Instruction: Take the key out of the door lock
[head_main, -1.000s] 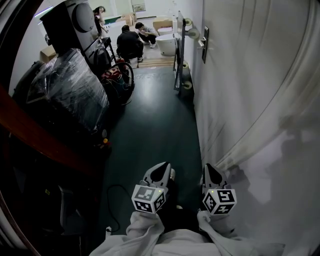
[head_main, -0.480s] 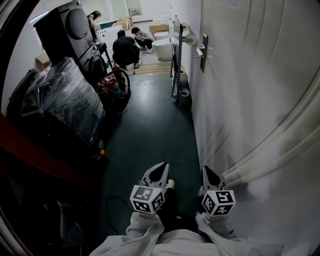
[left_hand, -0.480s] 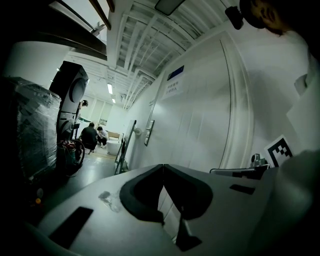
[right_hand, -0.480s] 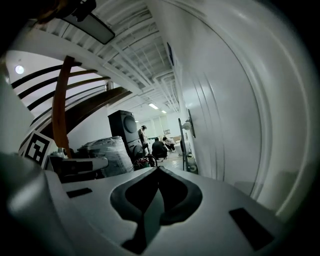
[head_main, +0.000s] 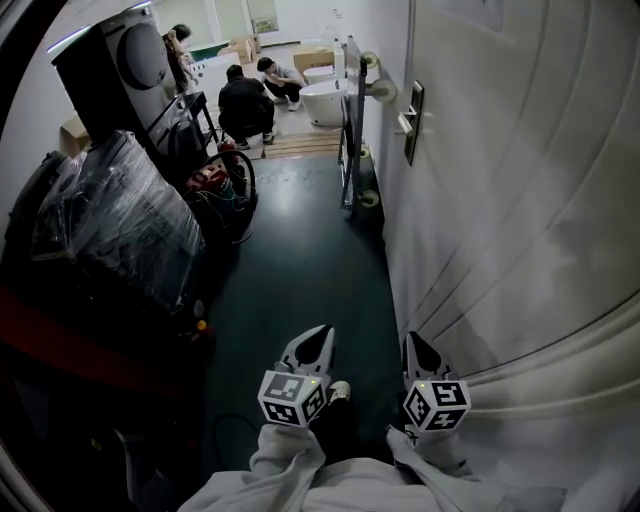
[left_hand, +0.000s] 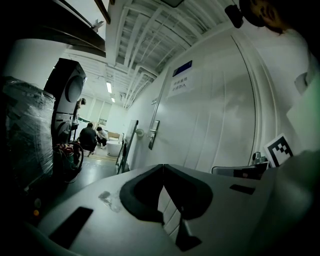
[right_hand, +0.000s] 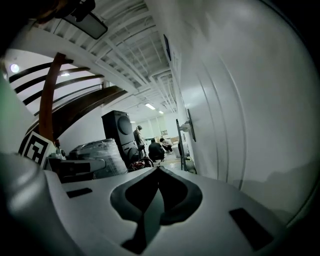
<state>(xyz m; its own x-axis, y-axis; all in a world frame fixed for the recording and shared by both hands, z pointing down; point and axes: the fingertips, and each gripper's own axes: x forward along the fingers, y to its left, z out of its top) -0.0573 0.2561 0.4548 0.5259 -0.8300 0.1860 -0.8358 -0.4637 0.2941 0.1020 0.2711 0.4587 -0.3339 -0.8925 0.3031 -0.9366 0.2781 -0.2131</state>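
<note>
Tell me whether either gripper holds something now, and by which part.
Nothing is held. The left gripper and the right gripper both have jaws closed together, with nothing between them.

sleeves (head_main: 288, 458): white, loose | left gripper (head_main: 324, 332): pale shell, black jaws, black-white square markers | right gripper (head_main: 412, 340): alike

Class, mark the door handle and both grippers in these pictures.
door handle (head_main: 405, 123): head view, on its lever.
left gripper (head_main: 326, 332): head view, at its closed fingertips.
right gripper (head_main: 411, 340): head view, at its closed fingertips.
</note>
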